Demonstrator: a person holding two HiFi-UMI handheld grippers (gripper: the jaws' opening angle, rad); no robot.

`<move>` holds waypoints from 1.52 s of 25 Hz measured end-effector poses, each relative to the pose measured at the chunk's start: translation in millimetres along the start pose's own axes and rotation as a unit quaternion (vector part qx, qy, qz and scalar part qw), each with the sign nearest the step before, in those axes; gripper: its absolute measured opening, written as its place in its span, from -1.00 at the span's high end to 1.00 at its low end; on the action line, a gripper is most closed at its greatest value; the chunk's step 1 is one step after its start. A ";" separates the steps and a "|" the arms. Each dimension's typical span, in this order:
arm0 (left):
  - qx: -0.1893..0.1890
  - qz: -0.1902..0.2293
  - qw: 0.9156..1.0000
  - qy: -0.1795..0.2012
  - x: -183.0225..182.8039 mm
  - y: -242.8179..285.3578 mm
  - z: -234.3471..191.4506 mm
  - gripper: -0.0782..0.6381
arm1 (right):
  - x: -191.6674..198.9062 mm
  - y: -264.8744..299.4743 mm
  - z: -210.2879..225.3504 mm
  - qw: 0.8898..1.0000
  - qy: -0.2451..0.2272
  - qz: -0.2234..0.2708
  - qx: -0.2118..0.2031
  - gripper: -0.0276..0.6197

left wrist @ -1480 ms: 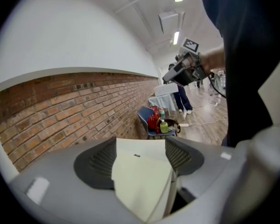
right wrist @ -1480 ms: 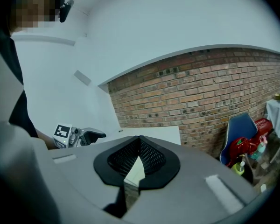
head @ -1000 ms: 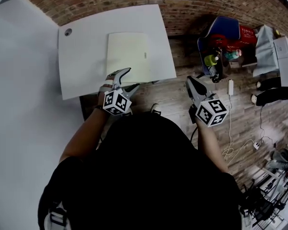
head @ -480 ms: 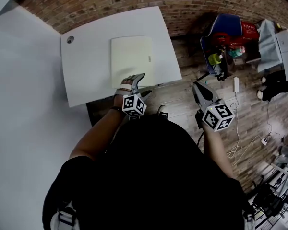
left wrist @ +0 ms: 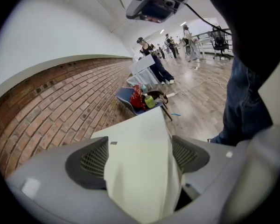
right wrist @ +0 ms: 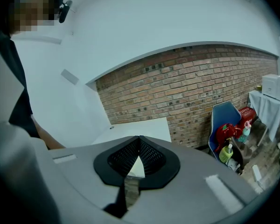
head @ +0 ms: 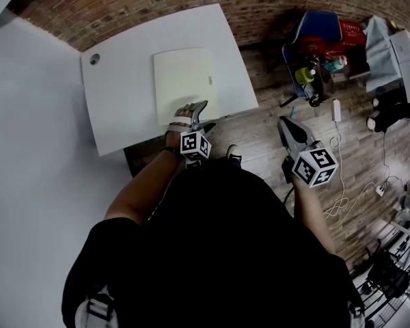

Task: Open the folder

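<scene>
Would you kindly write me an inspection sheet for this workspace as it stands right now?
Surface: white table, grey round fitting at a far corner.
Job's things: cream folder lying flat, closed.
Clutter: nothing seen on the table; blue chair beside it holds a red bag and green bottle.
Grippers: left gripper jaws have just been opening, wide apart around the folder's near edge, not pressing; right gripper shut, empty, off the table.
Cables: white cable loose on the wooden floor.
Surroundings: brick wall behind the table.
</scene>
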State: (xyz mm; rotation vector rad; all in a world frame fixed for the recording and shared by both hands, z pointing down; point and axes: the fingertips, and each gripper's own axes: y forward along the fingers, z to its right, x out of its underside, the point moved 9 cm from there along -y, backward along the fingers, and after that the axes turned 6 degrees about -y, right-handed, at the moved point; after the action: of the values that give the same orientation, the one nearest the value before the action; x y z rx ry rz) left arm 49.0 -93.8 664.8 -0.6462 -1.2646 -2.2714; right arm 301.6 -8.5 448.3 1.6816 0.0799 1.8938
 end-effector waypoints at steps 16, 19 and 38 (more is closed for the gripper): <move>-0.008 -0.025 0.999 0.025 16.8 24.3 6.5 -0.34 | 9.6 -11.9 4.1 0.999 0.006 -0.028 0.019 0.91; -0.009 -0.024 0.999 0.032 20.6 27.0 6.3 -0.34 | 10.7 -8.8 -0.5 0.999 0.003 -0.030 0.016 0.91; -0.011 -0.011 1.000 0.006 21.1 19.0 15.4 0.33 | 16.8 -8.7 -14.3 1.000 0.000 -0.031 -0.001 0.91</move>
State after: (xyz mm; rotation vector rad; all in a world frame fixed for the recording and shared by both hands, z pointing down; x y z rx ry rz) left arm 46.4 -92.9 697.0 -0.6287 -1.2493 -2.3055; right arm 291.5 11.3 456.7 1.6591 0.1274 1.8474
